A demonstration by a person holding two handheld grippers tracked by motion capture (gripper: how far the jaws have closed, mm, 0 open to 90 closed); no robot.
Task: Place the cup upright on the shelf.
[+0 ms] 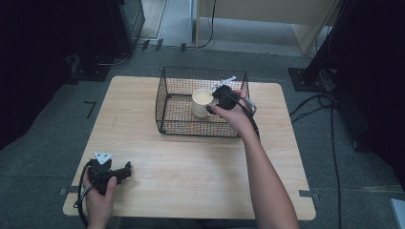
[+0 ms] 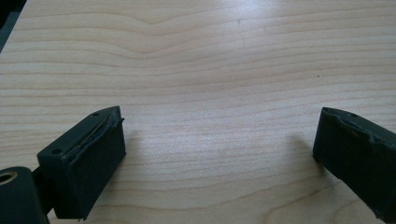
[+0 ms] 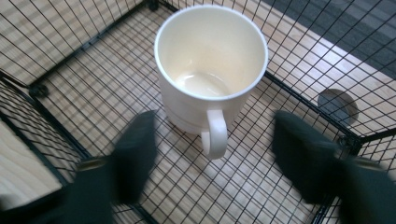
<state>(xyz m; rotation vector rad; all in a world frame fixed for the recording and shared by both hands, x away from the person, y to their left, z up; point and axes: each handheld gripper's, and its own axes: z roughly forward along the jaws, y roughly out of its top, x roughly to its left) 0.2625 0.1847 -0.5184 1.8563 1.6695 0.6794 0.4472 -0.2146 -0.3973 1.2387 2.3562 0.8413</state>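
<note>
A cream mug (image 1: 201, 102) stands upright and empty inside a black wire basket (image 1: 168, 102) at the back middle of the table. In the right gripper view the mug (image 3: 210, 70) has its handle (image 3: 216, 133) turned toward the camera. My right gripper (image 3: 215, 144) is open, its blurred jaws on either side of the handle and apart from it. From above, the right gripper (image 1: 220, 95) hovers over the basket's right part. My left gripper (image 1: 125, 171) rests near the front left corner, and its jaws (image 2: 219, 149) stand wide open over bare wood.
The basket floor (image 3: 93, 84) is wire mesh over the wooden table (image 1: 191, 162). A round hole (image 3: 337, 105) in the tabletop shows beyond the basket wall. Cables (image 1: 329, 124) trail on the grey floor to the right of the table.
</note>
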